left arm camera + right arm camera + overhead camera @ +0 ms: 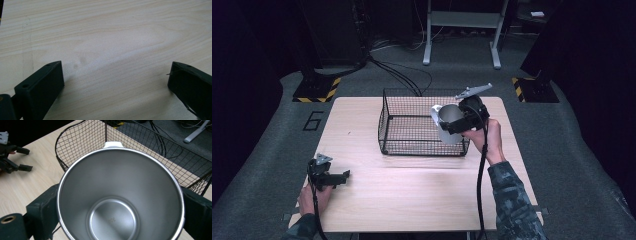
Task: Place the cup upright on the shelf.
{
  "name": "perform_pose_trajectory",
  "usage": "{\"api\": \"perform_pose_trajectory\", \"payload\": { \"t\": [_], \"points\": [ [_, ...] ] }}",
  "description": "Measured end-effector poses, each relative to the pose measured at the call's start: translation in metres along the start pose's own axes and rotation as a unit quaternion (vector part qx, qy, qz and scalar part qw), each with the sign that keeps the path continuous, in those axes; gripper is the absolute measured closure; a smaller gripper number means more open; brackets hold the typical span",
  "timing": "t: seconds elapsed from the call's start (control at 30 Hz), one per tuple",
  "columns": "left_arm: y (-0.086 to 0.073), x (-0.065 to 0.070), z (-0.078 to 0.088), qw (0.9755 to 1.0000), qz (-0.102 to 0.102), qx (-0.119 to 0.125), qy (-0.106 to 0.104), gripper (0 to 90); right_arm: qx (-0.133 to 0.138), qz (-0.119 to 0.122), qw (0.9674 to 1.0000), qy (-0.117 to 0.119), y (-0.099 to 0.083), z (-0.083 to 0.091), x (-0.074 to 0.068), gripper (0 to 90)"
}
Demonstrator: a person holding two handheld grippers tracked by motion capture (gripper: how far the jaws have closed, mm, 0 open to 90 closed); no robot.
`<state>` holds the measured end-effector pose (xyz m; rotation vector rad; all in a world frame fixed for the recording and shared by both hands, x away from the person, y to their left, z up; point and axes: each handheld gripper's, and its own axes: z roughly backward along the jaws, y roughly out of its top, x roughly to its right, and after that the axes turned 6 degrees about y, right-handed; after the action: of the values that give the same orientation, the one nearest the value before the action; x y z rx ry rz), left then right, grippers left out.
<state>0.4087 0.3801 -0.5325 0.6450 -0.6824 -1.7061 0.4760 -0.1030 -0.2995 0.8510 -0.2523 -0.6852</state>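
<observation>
The right gripper is clamped on a steel cup, one jaw on either side of its wall, holding it tilted over the near right corner of the black wire basket. In the right gripper view the cup's interior is bare and its rim sits just inside the basket's mesh edge. The left gripper rests low near the wooden table's front left edge, jaws spread wide over bare tabletop, well apart from the basket.
</observation>
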Motion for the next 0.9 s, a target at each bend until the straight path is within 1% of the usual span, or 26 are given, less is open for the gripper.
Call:
{"api": "perform_pose_trajectory", "payload": {
  "t": [0.03, 0.07, 0.1, 0.17, 0.2, 0.23, 0.27, 0.3, 0.4, 0.43, 0.47, 0.5, 0.53, 0.57, 0.6, 0.63, 0.67, 0.73, 0.77, 0.8, 0.83, 0.9],
  "points": [
    [0.000, 0.000, 0.000, 1.0000, 0.000, 0.000, 0.000, 0.4, -0.002, 0.009, 1.0000, -0.001, 0.003, -0.002, 0.002, 6.0],
    [0.000, 0.000, 0.000, 1.0000, 0.000, 0.000, 0.000, 0.4, -0.002, 0.006, 1.0000, -0.001, 0.007, -0.006, 0.002, 6.1],
    [0.000, 0.000, 0.000, 1.0000, 0.000, 0.000, 0.000, 0.4, -0.009, 0.004, 1.0000, 0.000, 0.009, -0.008, 0.003, 6.1],
    [0.000, 0.000, 0.000, 1.0000, 0.000, 0.000, 0.000, 0.4, -0.010, 0.004, 0.9999, -0.001, 0.013, -0.013, 0.003, 6.1],
    [0.000, -0.001, 0.000, 1.0000, -0.005, -0.001, 0.001, 0.4, -0.008, 0.011, 0.9999, -0.001, 0.015, -0.015, 0.005, 6.1],
    [0.000, -0.001, 0.000, 1.0000, -0.006, 0.000, 0.000, 0.4, -0.008, 0.000, 1.0000, -0.002, 0.017, -0.018, 0.006, 6.1],
    [0.000, -0.001, 0.000, 1.0000, -0.006, 0.000, 0.000, 0.4, -0.008, 0.000, 1.0000, -0.002, 0.017, -0.018, 0.006, 6.1],
    [0.000, -0.001, 0.000, 1.0000, -0.006, 0.000, 0.000, 0.4, -0.012, -0.004, 0.9999, -0.006, 0.019, -0.022, 0.007, 6.1],
    [0.000, -0.001, 0.000, 1.0000, -0.006, -0.001, 0.000, 0.4, -0.013, 0.002, 0.9999, -0.004, 0.022, -0.026, 0.010, 6.1],
    [0.000, -0.001, 0.000, 1.0000, -0.006, -0.001, 0.000, 0.4, -0.012, -0.010, 0.9999, -0.006, 0.022, -0.028, 0.009, 6.1],
    [0.000, -0.001, 0.000, 1.0000, -0.006, -0.001, 0.000, 0.4, -0.017, 0.001, 0.9998, -0.006, 0.025, -0.034, 0.012, 6.1],
    [0.000, -0.001, 0.000, 1.0000, -0.006, -0.001, 0.000, 0.4, -0.015, -0.008, 0.9998, -0.006, 0.025, -0.036, 0.011, 6.1],
    [0.000, -0.001, 0.000, 1.0000, -0.006, -0.001, 0.000, 0.4, -0.015, -0.009, 0.9998, -0.006, 0.026, -0.039, 0.011, 6.1],
    [0.000, -0.001, 0.000, 1.0000, -0.006, -0.001, 0.000, 0.4, -0.020, 0.000, 0.9998, -0.005, 0.027, -0.041, 0.013, 6.1],
    [0.000, -0.001, 0.000, 1.0000, -0.006, -0.001, 0.000, 0.4, -0.024, -0.012, 0.9996, -0.008, 0.028, -0.043, 0.012, 6.1],
    [0.000, -0.001, 0.000, 1.0000, -0.006, 0.000, 0.000, 0.4, -0.022, -0.008, 0.9997, -0.008, 0.029, -0.047, 0.013, 6.1],
    [0.000, -0.001, 0.000, 1.0000, -0.006, 0.000, 0.000, 0.4, -0.027, -0.006, 0.9996, -0.008, 0.030, -0.049, 0.013, 6.1],
    [0.000, -0.001, 0.000, 1.0000, -0.006, -0.001, 0.000, 0.4, -0.029, -0.008, 0.9995, -0.008, 0.031, -0.051, 0.013, 6.1],
    [0.000, -0.001, 0.000, 1.0000, -0.006, -0.001, 0.000, 0.4, -0.031, -0.008, 0.9995, -0.008, 0.033, -0.057, 0.014, 6.1],
    [0.000, -0.001, 0.000, 1.0000, -0.006, -0.001, 0.000, 0.4, -0.031, -0.008, 0.9995, -0.008, 0.033, -0.057, 0.014, 6.1],
    [0.000, -0.001, 0.000, 1.0000, -0.006, -0.001, 0.000, 0.4, -0.033, -0.011, 0.9993, -0.009, 0.035, -0.062, 0.015, 6.1],
    [0.000, -0.001, 0.000, 1.0000, -0.006, -0.001, 0.000, 0.4, -0.036, -0.009, 0.9993, -0.008, 0.035, -0.063, 0.016, 6.1]
  ]
}}
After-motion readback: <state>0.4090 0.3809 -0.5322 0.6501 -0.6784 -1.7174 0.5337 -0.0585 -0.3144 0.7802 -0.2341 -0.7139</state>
